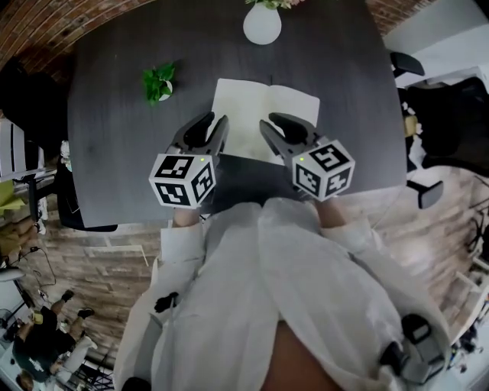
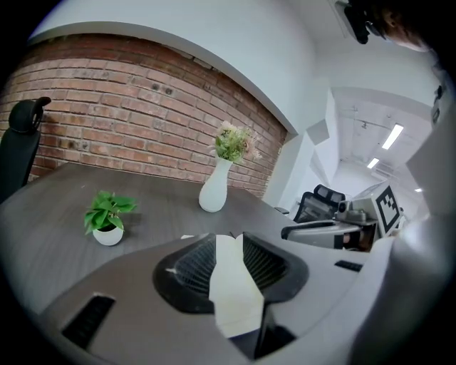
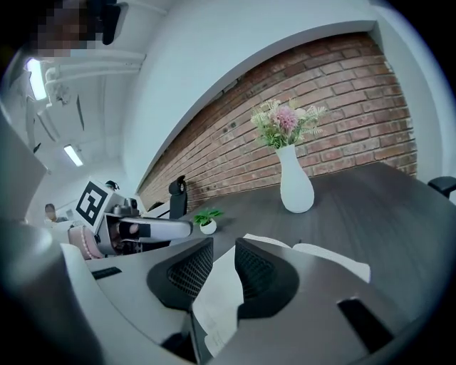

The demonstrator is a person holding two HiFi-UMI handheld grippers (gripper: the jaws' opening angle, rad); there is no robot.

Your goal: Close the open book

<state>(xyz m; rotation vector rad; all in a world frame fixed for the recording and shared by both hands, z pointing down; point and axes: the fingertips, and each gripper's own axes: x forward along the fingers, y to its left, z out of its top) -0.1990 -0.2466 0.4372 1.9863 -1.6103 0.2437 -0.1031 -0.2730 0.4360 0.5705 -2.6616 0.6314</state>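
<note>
The open book [image 1: 252, 111] lies flat with its white pages up on the dark table [image 1: 114, 153], just past both grippers. My left gripper [image 1: 212, 122] hovers over the book's near left edge, jaws open and empty. In the left gripper view the white page [image 2: 231, 285] shows through the gap of the left gripper [image 2: 228, 239]. My right gripper [image 1: 273, 122] stands over the near middle of the book, also open with nothing held. In the right gripper view the book [image 3: 331, 258] shows beyond the right gripper [image 3: 222, 246].
A white vase [image 1: 262, 23] with flowers stands at the far edge behind the book. A small potted plant [image 1: 159, 81] sits to the far left. Black office chairs [image 1: 439, 126] stand to the right of the table. The person's white coat [image 1: 260, 290] fills the near side.
</note>
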